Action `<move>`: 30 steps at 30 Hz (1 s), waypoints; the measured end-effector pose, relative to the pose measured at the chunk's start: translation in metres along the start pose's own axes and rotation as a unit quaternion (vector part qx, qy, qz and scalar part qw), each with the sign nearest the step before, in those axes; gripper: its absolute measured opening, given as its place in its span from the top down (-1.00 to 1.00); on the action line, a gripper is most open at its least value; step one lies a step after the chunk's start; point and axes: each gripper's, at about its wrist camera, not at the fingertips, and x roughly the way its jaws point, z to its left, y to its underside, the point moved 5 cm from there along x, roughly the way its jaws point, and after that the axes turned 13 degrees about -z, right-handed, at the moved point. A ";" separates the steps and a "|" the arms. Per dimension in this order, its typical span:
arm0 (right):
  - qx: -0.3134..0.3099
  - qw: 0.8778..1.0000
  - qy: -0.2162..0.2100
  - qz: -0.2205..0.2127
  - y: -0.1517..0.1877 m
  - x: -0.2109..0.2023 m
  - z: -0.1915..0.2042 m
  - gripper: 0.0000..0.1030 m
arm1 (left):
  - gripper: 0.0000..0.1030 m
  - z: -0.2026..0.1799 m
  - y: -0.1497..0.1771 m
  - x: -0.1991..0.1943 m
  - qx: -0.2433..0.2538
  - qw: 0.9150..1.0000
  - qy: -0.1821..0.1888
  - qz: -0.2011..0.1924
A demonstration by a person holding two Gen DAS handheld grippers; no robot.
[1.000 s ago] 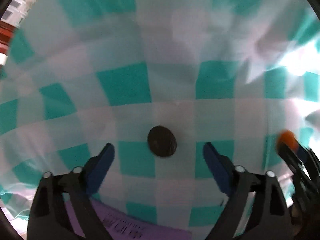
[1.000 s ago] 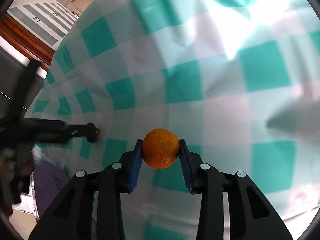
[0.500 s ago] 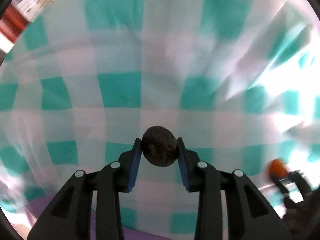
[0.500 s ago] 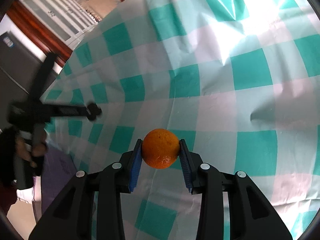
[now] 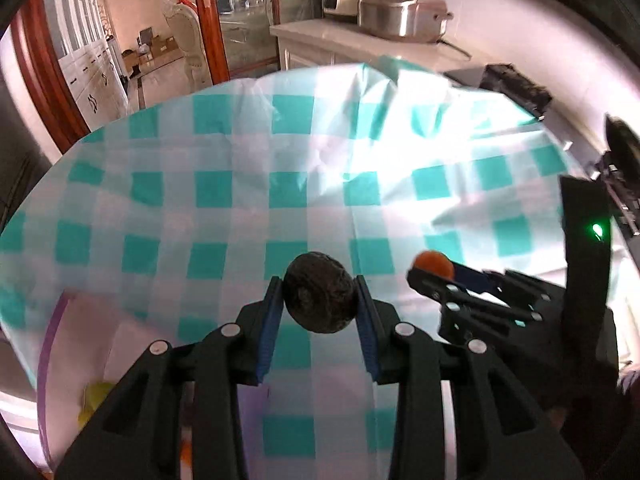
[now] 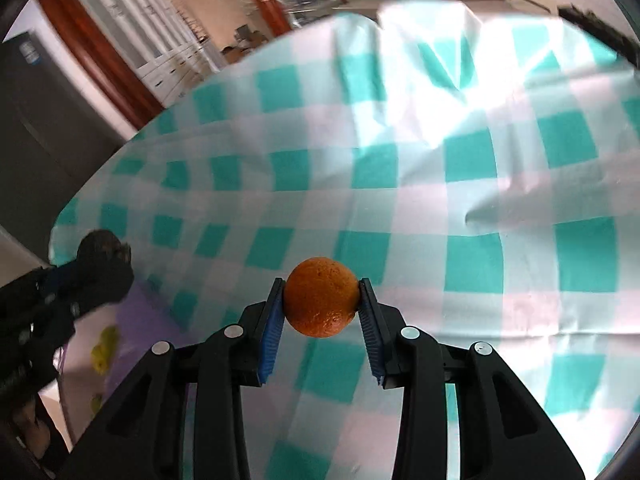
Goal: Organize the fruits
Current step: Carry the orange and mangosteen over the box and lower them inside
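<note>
My left gripper (image 5: 319,304) is shut on a dark, wrinkled round fruit (image 5: 319,297), held up above the teal-and-white checked tablecloth (image 5: 240,184). In the right wrist view my right gripper (image 6: 321,304) is shut on an orange (image 6: 321,297), also lifted off the cloth. The right gripper with its orange (image 5: 434,265) shows at the right of the left wrist view. The left gripper with the dark fruit (image 6: 102,245) appears at the left edge of the right wrist view. A purple-rimmed tray (image 5: 50,344) with yellow fruit (image 5: 94,400) lies at the lower left, below the left gripper.
Beyond the table's far edge stand a white counter (image 5: 360,40) with a metal cooker (image 5: 400,12), glass cabinets and a wooden door frame (image 5: 44,68). A dark object (image 5: 516,84) lies at the table's far right. The cloth is creased near the back.
The left gripper shut on the dark fruit that lay on the cloth, then lifted it and tilted up so the room shows. The right gripper rose with the orange still held.
</note>
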 end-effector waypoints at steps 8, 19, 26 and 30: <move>-0.093 0.995 -0.020 -0.010 0.008 -0.080 0.085 0.29 | 0.31 0.035 0.000 -0.129 0.018 0.997 -0.029 -0.066; -0.087 0.992 -0.044 -0.080 0.055 -0.192 0.132 0.29 | 0.31 0.071 0.078 -0.240 -0.030 0.994 -0.051 -0.095; -0.073 0.992 -0.050 -0.089 0.064 -0.205 0.141 0.29 | 0.31 0.091 0.113 -0.271 -0.044 0.992 -0.070 -0.100; -0.098 0.991 -0.061 -0.074 0.077 -0.196 0.164 0.29 | 0.31 0.105 0.128 -0.271 -0.057 0.991 -0.077 -0.095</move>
